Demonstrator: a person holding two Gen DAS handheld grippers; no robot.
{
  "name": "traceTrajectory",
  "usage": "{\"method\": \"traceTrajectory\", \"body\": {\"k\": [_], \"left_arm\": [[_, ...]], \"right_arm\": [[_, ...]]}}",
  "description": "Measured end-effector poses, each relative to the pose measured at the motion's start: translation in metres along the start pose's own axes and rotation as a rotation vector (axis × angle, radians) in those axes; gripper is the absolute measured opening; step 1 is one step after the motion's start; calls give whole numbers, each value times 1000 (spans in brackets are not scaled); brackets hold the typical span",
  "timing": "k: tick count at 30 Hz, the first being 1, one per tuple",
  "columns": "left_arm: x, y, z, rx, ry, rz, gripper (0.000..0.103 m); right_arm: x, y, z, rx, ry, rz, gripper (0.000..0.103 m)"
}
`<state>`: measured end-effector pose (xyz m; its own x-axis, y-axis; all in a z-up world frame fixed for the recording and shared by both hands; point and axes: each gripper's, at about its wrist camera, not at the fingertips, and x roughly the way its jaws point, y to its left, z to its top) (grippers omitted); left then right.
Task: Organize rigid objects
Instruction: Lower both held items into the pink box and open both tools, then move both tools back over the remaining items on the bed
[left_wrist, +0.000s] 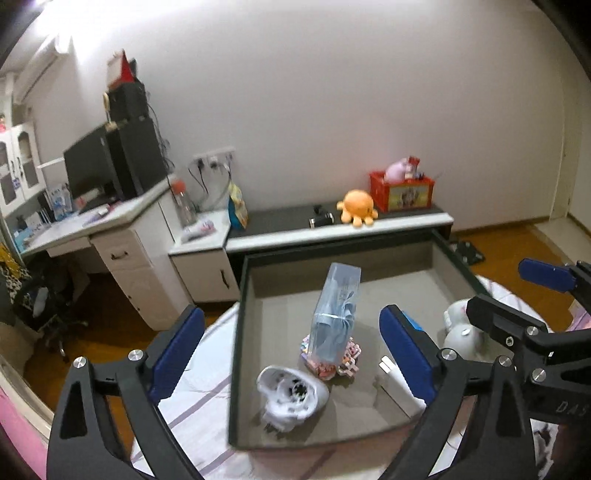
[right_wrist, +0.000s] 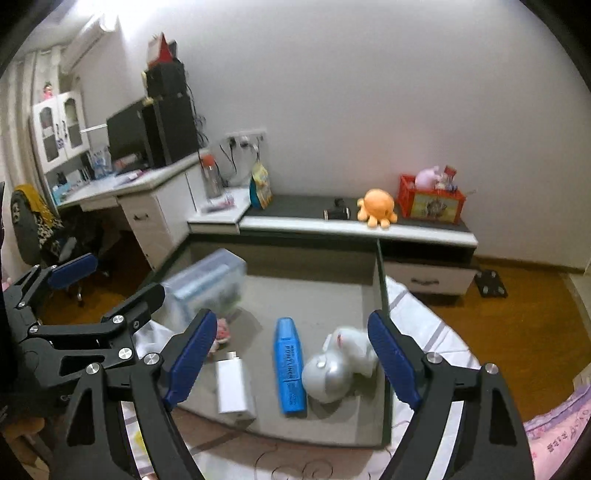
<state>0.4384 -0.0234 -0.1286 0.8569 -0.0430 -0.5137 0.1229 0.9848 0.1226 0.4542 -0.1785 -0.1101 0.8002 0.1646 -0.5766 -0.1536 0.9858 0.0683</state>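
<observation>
A grey drawer tray (left_wrist: 255, 306) (right_wrist: 380, 291) lies on the bed. In it stand a clear plastic box (left_wrist: 334, 317) (right_wrist: 207, 284), a small pink block toy (left_wrist: 343, 363) (right_wrist: 221, 330), a white round holder (left_wrist: 291, 395), a white charger (right_wrist: 234, 387) (left_wrist: 397, 384), a blue highlighter (right_wrist: 290, 369) and a silver-white toy (right_wrist: 338, 363) (left_wrist: 460, 328). My left gripper (left_wrist: 291, 354) is open and empty above the tray's left half. My right gripper (right_wrist: 291, 354) is open and empty above the highlighter and toy.
The bed sheet (right_wrist: 424, 321) lies under the tray. Behind stand a low cabinet (left_wrist: 332, 229) with an orange octopus plush (left_wrist: 356, 206) and a red box (left_wrist: 402, 190), and a white desk (left_wrist: 110, 225) with a monitor. Wooden floor (right_wrist: 517, 295) lies at the right.
</observation>
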Motion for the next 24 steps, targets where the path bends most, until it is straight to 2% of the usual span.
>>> {"method": "traceTrajectory", "body": {"k": [3,4,6,7,15,24], "left_arm": [[-34,7,-4,-16,-57,12,103],[-49,9,-7,-19,-80,10,103],[-77,11,-12,-35,-120,8,103],[-90,12,-16,-40,-140,10,103],[-187,11,-57,-86,-290,8,103],[-247,-1,-100,-84,-344,44,103]], "right_arm": [[-32,9,-4,-16,-56,9,87],[-46,12,-7,-20,-78,9,91],[-68,16,-12,-29,-115,-1,94],[-82,22,-15,-35,-141,-9,103],[-179,49,-59,-73,-322,-56,103],[-236,63,-108,-70,-403,-105,103]]}}
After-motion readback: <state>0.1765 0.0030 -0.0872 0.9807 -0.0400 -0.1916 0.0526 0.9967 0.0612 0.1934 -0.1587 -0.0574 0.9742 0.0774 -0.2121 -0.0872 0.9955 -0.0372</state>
